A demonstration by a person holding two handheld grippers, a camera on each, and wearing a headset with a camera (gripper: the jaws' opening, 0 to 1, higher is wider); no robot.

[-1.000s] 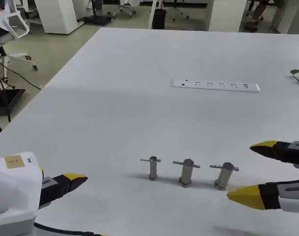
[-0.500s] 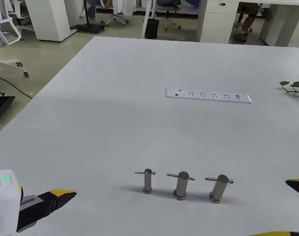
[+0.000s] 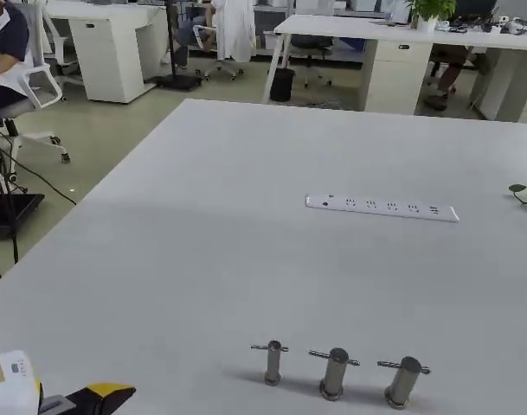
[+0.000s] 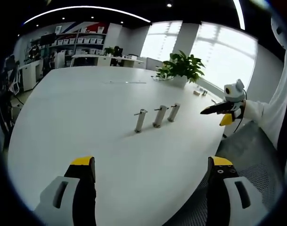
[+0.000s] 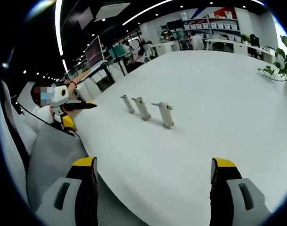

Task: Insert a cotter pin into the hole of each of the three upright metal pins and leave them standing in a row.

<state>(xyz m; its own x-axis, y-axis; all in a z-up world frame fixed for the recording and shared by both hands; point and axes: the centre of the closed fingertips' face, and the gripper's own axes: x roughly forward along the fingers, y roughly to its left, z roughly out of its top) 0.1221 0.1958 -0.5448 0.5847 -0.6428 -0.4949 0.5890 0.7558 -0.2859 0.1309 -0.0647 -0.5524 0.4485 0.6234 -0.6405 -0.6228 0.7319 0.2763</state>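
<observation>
Three upright metal pins stand in a row near the front of the white table: a thin one (image 3: 273,364), a middle one (image 3: 334,373) and a thick one (image 3: 403,381). Each has a cotter pin through its top. The same row appears in the left gripper view (image 4: 155,116) and the right gripper view (image 5: 144,109). My left gripper (image 4: 150,165) is open and empty, back from the table's edge; one yellow fingertip (image 3: 107,394) shows at the bottom left of the head view. My right gripper (image 5: 152,167) is open and empty too, off the table's corner.
A white power strip (image 3: 382,208) lies flat in the middle of the table. A small green plant (image 3: 526,194) sits at the right edge. Office desks and chairs (image 3: 220,30) stand beyond the table's far side. A person sits at the far left.
Both grippers have pulled back from the pins toward me; the right one has left the head view. The head camera has tilted up. The three pins stand unmoved.
</observation>
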